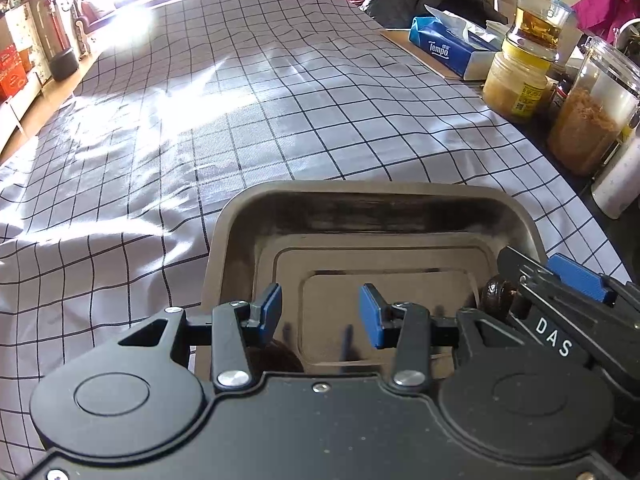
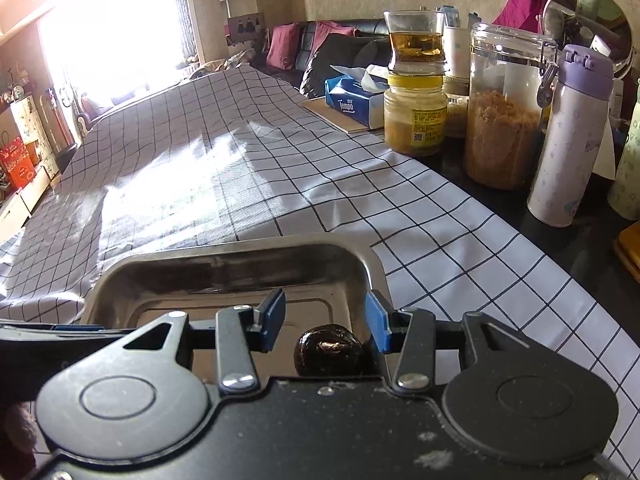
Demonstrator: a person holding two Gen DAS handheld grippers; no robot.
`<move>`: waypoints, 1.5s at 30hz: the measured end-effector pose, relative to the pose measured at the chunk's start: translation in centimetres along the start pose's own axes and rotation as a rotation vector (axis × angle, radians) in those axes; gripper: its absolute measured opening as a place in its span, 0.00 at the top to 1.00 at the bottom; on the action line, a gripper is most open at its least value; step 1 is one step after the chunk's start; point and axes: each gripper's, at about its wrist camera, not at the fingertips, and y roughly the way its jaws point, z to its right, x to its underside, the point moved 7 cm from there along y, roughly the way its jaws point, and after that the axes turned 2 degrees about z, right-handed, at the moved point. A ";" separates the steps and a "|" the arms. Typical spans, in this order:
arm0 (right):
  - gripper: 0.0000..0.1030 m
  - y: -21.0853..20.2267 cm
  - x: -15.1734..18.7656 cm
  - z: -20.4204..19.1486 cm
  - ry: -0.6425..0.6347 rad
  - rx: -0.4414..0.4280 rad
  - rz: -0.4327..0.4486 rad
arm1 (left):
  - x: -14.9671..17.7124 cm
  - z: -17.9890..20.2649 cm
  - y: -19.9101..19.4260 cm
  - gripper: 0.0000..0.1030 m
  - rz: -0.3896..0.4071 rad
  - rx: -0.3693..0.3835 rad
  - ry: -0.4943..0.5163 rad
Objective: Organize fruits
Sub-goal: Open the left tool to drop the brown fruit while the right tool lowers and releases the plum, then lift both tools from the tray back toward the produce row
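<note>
A metal tray sits on the checked tablecloth; it also shows in the right wrist view. My left gripper is open and empty above the tray floor. A dark round fruit lies below its left finger, partly hidden. My right gripper is open, with a glossy dark brown fruit lying in the tray between and just below its pads, not gripped. In the left wrist view that fruit shows at the tray's right side beside the right gripper's fingers.
Along the right table edge stand a blue Tempo tissue pack, a yellow-lidded jar with a glass jar on top, a tall clip-top jar and a purple-capped flask. The checked tablecloth stretches far and left.
</note>
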 end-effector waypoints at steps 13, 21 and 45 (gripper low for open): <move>0.55 -0.4 -0.1 0.1 -0.002 0.021 0.017 | 0.0 0.1 -0.3 0.51 0.005 -0.001 0.003; 0.55 -0.6 -0.1 0.0 -0.003 0.026 0.026 | -0.2 0.0 -0.7 0.51 0.020 -0.011 -0.001; 0.55 -3.4 0.4 -0.4 -0.018 -0.015 0.047 | -0.2 -0.5 -7.8 0.50 0.170 0.002 -0.027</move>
